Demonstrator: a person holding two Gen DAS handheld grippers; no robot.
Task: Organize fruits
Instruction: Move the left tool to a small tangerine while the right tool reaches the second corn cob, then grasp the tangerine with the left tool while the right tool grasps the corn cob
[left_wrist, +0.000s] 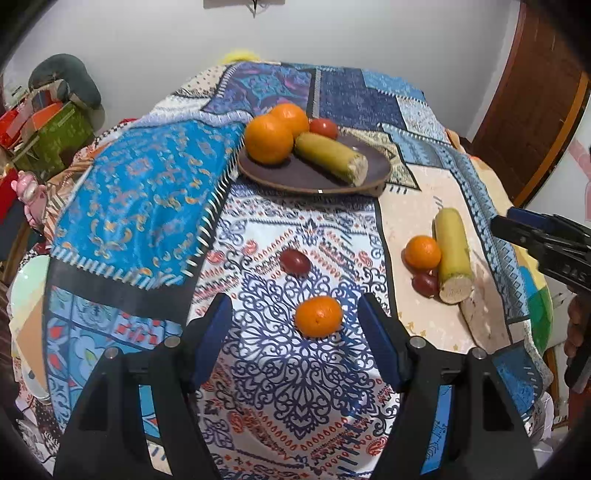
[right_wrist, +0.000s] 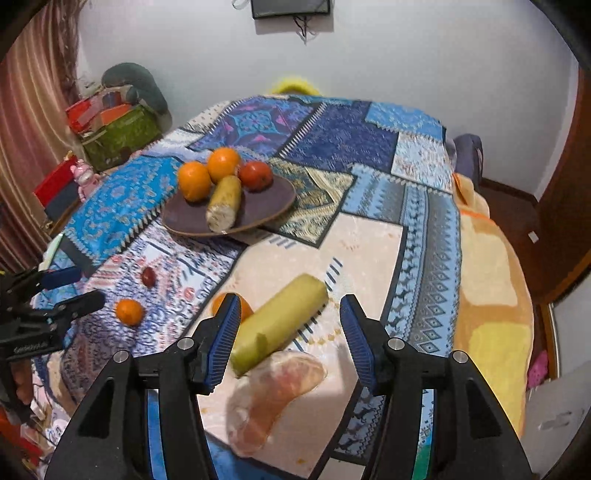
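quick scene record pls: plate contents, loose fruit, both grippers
plate: two oranges, a tomato, one yellow-green cut stalk
loose on cloth: small orange, dark red fruit, second cut stalk, orange beside it, pomelo wedge
left hand-held gripper: open, small orange ahead between fingers, untouched
right hand-held gripper: open, over second cut stalk

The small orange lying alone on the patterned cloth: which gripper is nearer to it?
Left. The left gripper is open just before the small orange; the right gripper is off to its right, by the yellow-green cylinder.

No text is clear enough to read.
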